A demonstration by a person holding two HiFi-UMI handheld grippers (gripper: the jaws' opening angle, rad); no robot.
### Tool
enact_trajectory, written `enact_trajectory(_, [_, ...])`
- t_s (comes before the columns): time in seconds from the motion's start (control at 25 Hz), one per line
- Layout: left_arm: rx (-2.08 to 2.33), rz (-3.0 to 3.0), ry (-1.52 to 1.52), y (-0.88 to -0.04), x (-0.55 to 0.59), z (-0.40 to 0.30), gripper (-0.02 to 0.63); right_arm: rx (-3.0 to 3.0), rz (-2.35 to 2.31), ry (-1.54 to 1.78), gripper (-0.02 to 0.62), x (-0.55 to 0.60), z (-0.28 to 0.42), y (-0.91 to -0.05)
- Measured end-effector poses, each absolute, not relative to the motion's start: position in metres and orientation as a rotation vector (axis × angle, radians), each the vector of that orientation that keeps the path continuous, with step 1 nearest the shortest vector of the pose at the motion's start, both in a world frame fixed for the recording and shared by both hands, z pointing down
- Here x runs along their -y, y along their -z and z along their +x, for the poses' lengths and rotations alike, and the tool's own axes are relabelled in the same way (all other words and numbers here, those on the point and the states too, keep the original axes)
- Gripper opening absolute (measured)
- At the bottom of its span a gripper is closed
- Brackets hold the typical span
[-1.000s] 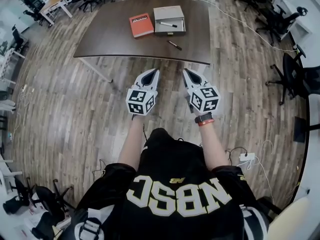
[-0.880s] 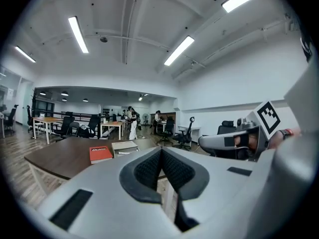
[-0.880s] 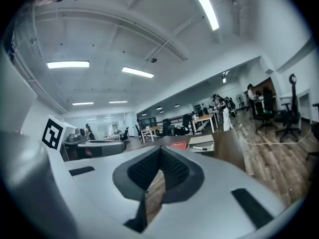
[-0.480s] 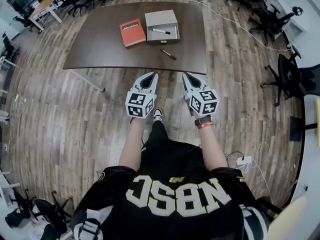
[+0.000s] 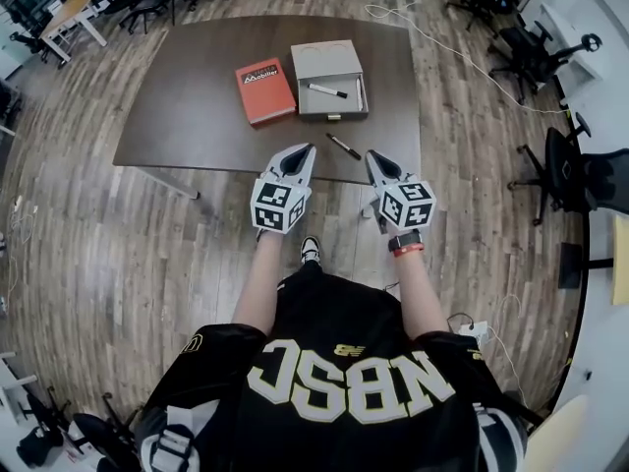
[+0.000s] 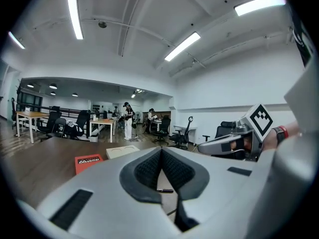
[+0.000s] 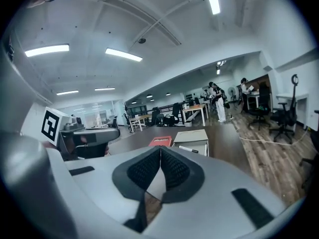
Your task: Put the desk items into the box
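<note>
We are standing at the near edge of a dark table (image 5: 187, 106), wearing a black jersey (image 5: 344, 362), with a red band (image 5: 404, 243) showing on our right wrist. We are holding the left gripper (image 5: 303, 151) and the right gripper (image 5: 374, 157) side by side and apart from each other, both pointing toward the far side. In the head view their tips are overlapping the table's near edge.

In the left gripper view, the left gripper (image 6: 161, 153) is keeping its jaws pressed together with nothing between them. In the right gripper view, the right gripper (image 7: 160, 151) is doing the same, with its jaws together and empty.

Just beyond and between the two tips, a black pen (image 5: 343, 146) is lying loose on the table, close to the near edge. Farther on, an open grey box (image 5: 329, 104) is sitting with its lid folded back on the far side, and a marker (image 5: 327, 90) is lying inside it. A red book (image 5: 265, 90) is lying flat just left of the box, beside it.

Beyond the table, office chairs (image 5: 536, 47) are standing on the wood floor (image 5: 79, 234) at the far right.
</note>
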State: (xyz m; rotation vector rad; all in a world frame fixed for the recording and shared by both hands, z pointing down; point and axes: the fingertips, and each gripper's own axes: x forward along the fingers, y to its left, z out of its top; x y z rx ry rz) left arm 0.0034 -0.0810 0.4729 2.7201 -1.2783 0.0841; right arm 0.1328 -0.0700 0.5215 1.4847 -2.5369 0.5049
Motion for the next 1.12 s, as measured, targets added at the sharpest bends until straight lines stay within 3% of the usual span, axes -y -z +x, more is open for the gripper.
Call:
enact_trajectory(0.64, [1.091, 2.665, -0.092, -0.522, 0.186, -0.004, 0.014, 2.361, 1.460, -0.644, 0.026, 0.176, 0.124, -0.570])
enact_trajectory(1.12, [1.044, 2.615, -0.145, -0.549, 0.242, 0.014, 0.014, 2.272, 1.140, -0.658, 0.058, 0.226, 0.102, -0.643])
